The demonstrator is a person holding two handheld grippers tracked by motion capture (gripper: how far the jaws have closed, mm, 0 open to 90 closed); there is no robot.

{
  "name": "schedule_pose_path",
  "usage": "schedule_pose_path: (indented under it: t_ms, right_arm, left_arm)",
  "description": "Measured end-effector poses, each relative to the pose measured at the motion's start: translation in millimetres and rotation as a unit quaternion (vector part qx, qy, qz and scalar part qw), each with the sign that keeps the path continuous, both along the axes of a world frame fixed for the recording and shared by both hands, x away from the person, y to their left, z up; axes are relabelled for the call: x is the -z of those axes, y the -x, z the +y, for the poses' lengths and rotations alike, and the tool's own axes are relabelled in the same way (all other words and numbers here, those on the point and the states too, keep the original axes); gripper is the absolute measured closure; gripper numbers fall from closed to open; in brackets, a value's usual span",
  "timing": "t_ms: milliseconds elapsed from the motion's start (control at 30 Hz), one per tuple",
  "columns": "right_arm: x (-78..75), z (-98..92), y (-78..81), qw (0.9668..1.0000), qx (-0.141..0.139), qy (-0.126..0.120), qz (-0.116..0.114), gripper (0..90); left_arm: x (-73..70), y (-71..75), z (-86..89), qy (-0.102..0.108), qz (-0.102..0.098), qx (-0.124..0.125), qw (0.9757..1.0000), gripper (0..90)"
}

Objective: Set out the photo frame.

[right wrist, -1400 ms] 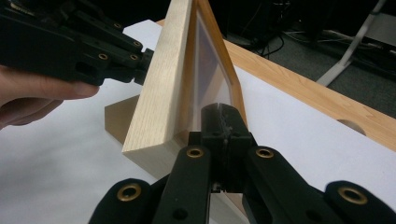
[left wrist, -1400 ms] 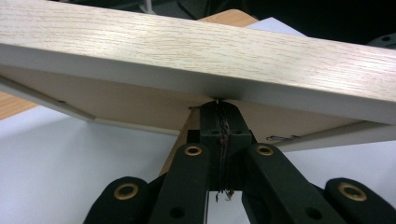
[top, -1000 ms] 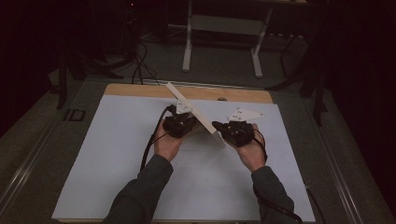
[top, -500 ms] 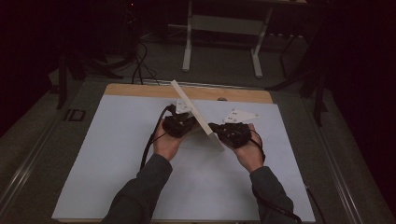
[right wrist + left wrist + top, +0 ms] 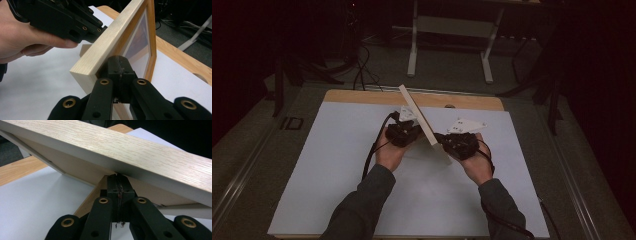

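The left gripper (image 5: 408, 131) sits just past the table's (image 5: 312, 190) centre, toward eleven o'clock, its jaws pressed together against the back of a wooden picture frame (image 5: 422, 122). In the left gripper view the frame's pale edge (image 5: 130, 152) crosses right above the closed tips. The frame stands tilted off the table, running from twelve o'clock down toward five. At its lower end the right gripper (image 5: 451, 142) has its jaws pressed together on the frame's rim (image 5: 105, 50), beside the glass (image 5: 137, 40).
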State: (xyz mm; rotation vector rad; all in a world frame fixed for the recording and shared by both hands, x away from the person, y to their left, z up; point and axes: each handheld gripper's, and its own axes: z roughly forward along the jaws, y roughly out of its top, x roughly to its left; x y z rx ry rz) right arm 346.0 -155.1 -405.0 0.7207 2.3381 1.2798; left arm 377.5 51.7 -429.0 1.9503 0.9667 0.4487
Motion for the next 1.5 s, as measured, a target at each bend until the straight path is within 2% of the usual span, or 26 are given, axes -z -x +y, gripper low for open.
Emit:
schedule_pose_path:
  t_ms: [667,1033,1167,1433,1500]
  right_arm:
    - [0.3,4.9,6.5,0.9998,-0.017,0.006,0.001,89.9]
    - [2.5,4.9,8.2,0.9996,-0.026,0.006,0.005,89.9]
    - [5.4,0.5,8.4,0.9996,-0.026,0.005,0.008,89.9]
    - [7.8,-12.6,15.8,0.9995,-0.030,0.001,0.009,89.9]
    - [8.3,-14.3,19.3,0.9995,-0.030,0.009,0.003,89.9]
  left_arm:
    - [0.5,-2.8,5.0,-0.003,-0.005,0.033,0.9994,90.0]
    - [2.3,-5.0,9.0,0.015,-0.001,0.049,0.9987,90.0]
    - [-1.0,-3.6,13.0,0.032,-0.004,0.046,0.9984,90.0]
    - [-4.7,4.6,14.5,0.026,-0.009,0.060,0.9978,90.0]
    - [-4.5,7.1,13.5,0.024,-0.009,0.067,0.9974,89.6]
